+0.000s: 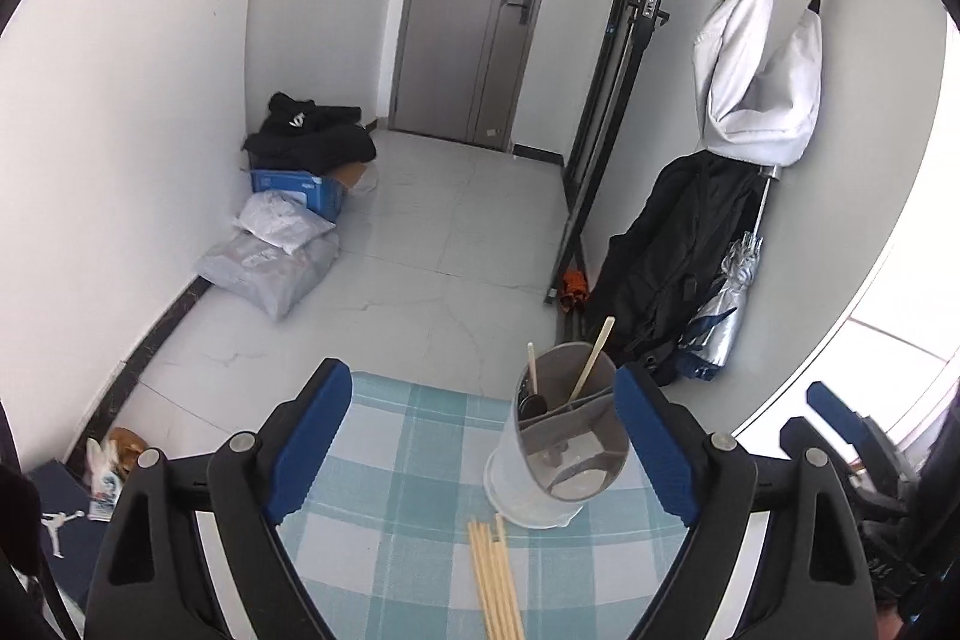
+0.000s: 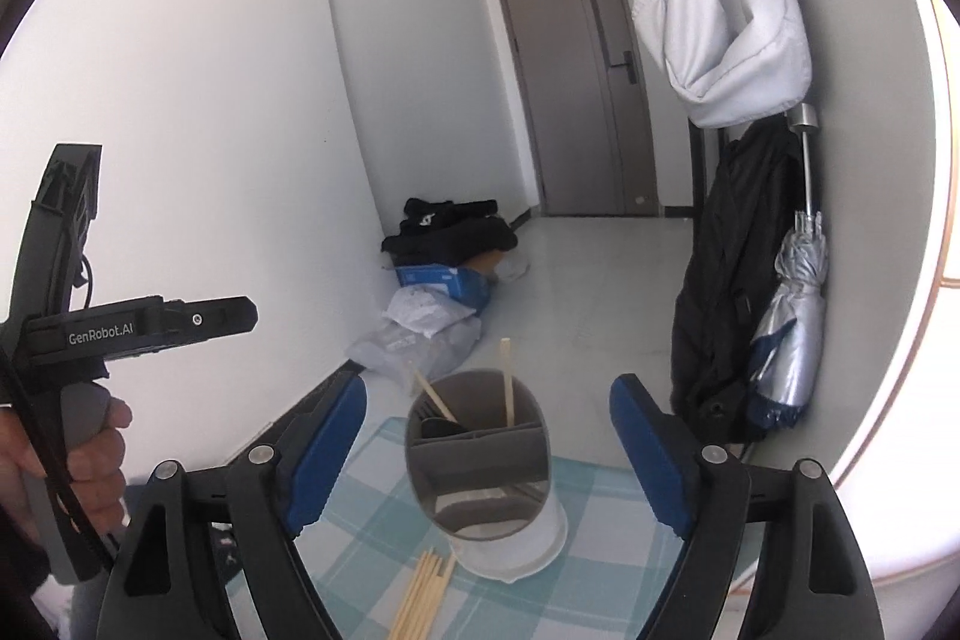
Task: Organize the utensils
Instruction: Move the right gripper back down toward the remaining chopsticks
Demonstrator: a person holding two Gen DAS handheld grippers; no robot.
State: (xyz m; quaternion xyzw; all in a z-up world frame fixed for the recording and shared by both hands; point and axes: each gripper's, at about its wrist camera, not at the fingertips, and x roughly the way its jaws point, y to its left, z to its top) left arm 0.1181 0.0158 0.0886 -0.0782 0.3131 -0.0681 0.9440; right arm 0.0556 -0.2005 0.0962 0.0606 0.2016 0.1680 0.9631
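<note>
Left wrist: holder [image 1: 564,436] near table [image 1: 384,436] edge.

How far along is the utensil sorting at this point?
Partly done. The divided holder already has two chopsticks standing in it, plus dark utensils in one compartment. Nothing is in hand: the left gripper and right gripper are both open and empty. Left: the loose chopsticks lying on the checked tablecloth beside the holder.

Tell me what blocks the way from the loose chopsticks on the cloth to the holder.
Nothing visible does. The chopsticks lie on the checked cloth just in front of the holder, whose top is open; a few utensils already stand in its far compartments.
</note>
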